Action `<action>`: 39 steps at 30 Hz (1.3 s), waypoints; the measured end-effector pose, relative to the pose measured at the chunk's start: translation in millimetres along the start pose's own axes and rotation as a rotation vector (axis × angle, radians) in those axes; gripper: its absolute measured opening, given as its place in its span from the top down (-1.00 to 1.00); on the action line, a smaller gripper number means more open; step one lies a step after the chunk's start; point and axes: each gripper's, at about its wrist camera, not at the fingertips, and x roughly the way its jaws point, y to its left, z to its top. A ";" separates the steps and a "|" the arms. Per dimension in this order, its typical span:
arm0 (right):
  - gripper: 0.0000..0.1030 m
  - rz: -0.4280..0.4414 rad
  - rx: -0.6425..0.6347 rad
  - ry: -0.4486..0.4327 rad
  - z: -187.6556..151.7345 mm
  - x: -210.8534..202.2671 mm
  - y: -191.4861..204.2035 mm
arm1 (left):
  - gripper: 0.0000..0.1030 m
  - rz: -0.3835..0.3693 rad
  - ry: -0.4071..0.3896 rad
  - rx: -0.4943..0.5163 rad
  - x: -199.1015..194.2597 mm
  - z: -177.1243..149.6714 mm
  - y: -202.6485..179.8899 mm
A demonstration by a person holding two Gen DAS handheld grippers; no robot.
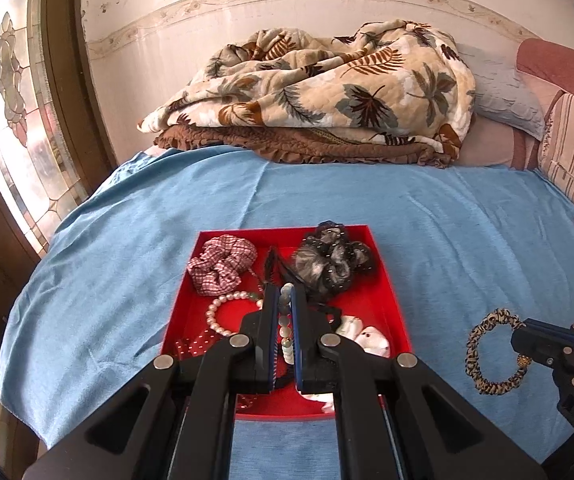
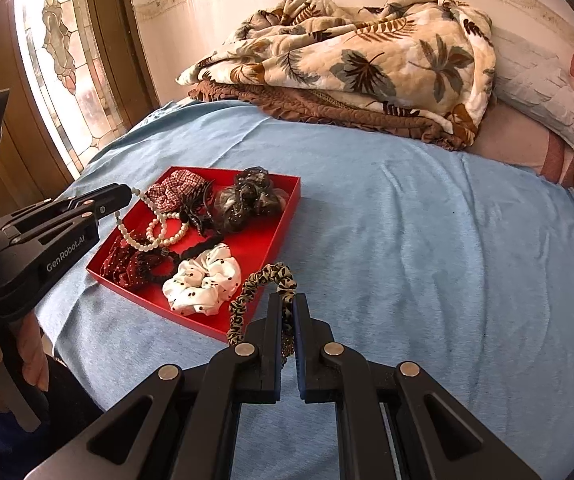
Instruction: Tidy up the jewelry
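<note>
Lying on a bed under a blue sheet (image 2: 407, 220), one shallow red tray (image 2: 283, 216) with low straight walls holds the sorted pieces. Four fabric scrunchies show in it: a red-and-white checked scrunchie (image 1: 223, 264), a grey gauzy scrunchie (image 1: 327, 268) with small dark dots, a white satin scrunchie (image 2: 203, 280) with dark spots, and a dark red dotted scrunchie (image 2: 127, 264) near the front corner. One pearl bracelet (image 2: 167, 228) of round cream beads lies among them, beside a black claw clip (image 2: 195, 208) whose outline is hard to separate from the dark cloth around it.

Two grippers are in view. The left gripper (image 1: 285, 300) has its jaws pressed together on a bead string (image 1: 285, 320) of pale green and white round beads; from the right wrist view the string droops from the jaws over the tray's left side down onto the pearl bracelet. The left gripper's own body hides the tray's middle in its camera.

The right gripper (image 2: 287, 308) pinches a leopard-print hair tie (image 2: 263, 284), a thin ruched ring, with jaws closed on it just beside the tray's near right wall, above the sheet. A small gold bead sits on it at the jaws.

A leaf-patterned quilt (image 1: 327, 84) lies bunched by the wall. A hand (image 2: 31, 352) grips the left handle, partly cut off.
</note>
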 end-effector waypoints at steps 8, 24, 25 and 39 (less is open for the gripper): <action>0.88 0.024 -0.026 0.010 6.1 9.4 19.7 | 0.89 0.030 -0.007 -0.027 1.1 -5.4 15.9; 0.88 0.041 -0.038 0.020 22.0 29.7 40.2 | 0.89 0.030 0.034 -0.062 12.9 -16.4 31.7; 0.88 0.042 -0.039 0.019 22.6 30.9 41.6 | 0.89 0.030 0.035 -0.062 13.2 -16.6 31.8; 0.88 0.036 -0.021 0.030 24.4 42.0 36.2 | 0.89 0.032 0.054 -0.061 19.6 -20.6 33.6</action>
